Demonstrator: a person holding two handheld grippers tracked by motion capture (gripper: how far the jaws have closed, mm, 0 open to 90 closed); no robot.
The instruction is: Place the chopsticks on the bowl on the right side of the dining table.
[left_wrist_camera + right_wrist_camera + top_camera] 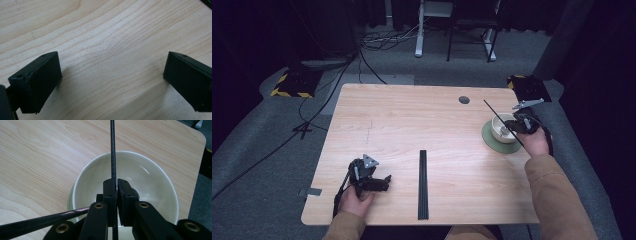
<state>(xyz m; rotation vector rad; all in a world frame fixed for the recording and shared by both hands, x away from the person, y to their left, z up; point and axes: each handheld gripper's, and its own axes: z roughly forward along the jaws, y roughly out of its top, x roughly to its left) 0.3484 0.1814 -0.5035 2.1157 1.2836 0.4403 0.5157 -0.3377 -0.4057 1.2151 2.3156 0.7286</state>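
Note:
My right gripper [515,126] hovers over a white bowl [501,126] that rests on a green saucer [497,144] near the table's right edge. In the right gripper view the gripper [116,181] is shut on a thin black chopstick [112,150] that points up across the bowl [152,177]. A second black stick [37,223] slants in from the lower left, and its end is hidden under the gripper. My left gripper [386,181] rests low at the front left, open. Bare wood lies between its jaws [112,72].
A long black strip [423,185] lies lengthwise on the wooden table [412,120] at the front centre, right of the left gripper. A round cable hole [464,100] sits at the back. Cables and desk legs are on the floor beyond.

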